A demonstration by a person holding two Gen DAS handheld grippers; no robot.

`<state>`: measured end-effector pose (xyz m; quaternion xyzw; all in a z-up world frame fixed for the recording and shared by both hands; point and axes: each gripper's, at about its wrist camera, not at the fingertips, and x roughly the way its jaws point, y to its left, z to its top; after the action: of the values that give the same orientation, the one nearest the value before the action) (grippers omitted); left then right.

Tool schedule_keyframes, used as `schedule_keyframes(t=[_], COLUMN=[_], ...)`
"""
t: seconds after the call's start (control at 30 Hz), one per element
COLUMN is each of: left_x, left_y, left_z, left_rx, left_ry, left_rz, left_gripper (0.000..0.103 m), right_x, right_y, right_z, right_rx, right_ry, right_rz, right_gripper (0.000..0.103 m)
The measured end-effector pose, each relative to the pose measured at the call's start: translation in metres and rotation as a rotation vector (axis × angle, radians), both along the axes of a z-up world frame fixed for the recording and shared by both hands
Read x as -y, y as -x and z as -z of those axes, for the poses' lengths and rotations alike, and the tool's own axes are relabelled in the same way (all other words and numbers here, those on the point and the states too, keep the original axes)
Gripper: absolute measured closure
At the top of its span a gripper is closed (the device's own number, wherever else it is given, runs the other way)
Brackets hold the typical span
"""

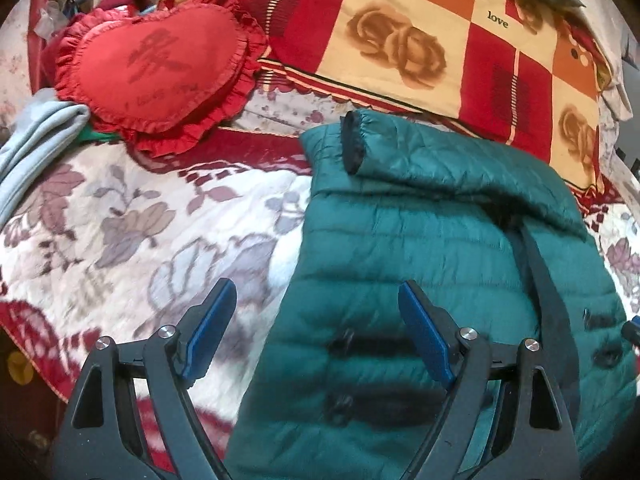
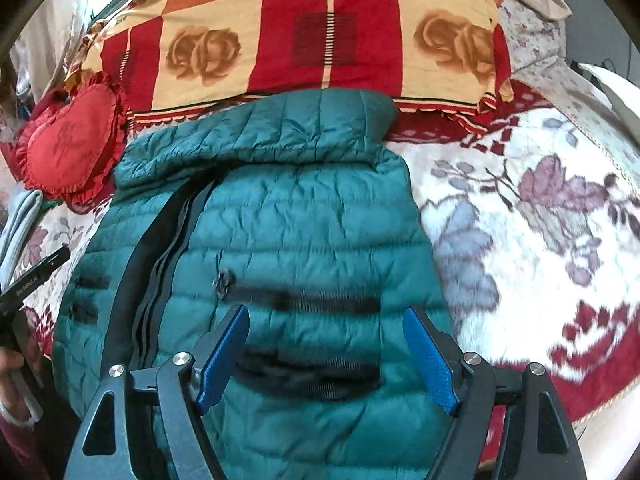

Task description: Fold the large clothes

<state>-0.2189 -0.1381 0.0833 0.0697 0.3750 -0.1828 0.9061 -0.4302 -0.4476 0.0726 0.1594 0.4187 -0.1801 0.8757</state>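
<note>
**Green puffer jacket laid out on the bed**

My left gripper [image 1: 316, 328] was spread wide, holding nothing, hovering over the jacket's [image 1: 420, 248] left edge. My right gripper [image 2: 326, 356] was spread too, above the jacket's [image 2: 280, 220] front. The jacket lay flat on the floral blanket [image 2: 540, 240], one sleeve folded across the top, near a red heart pillow [image 1: 156, 68].

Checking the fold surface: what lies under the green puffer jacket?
The green puffer jacket lies on a floral blanket; its collar end meets the rose-print quilt. Whatever is directly beneath stays covered.
</note>
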Motion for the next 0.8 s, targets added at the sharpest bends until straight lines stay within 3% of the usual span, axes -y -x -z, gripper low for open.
schedule_keyframes(t=[0.8], left_x=[-0.050], left_y=[0.044], left_z=[0.029], left_rx=[-0.090], left_ry=[0.013], left_rz=[-0.019], left_gripper=[0.019], right_x=[-0.026], right_y=[0.052], right_z=[0.014], right_rx=[-0.021], right_ry=[-0.019], right_rz=[0.013], right_gripper=[0.021])
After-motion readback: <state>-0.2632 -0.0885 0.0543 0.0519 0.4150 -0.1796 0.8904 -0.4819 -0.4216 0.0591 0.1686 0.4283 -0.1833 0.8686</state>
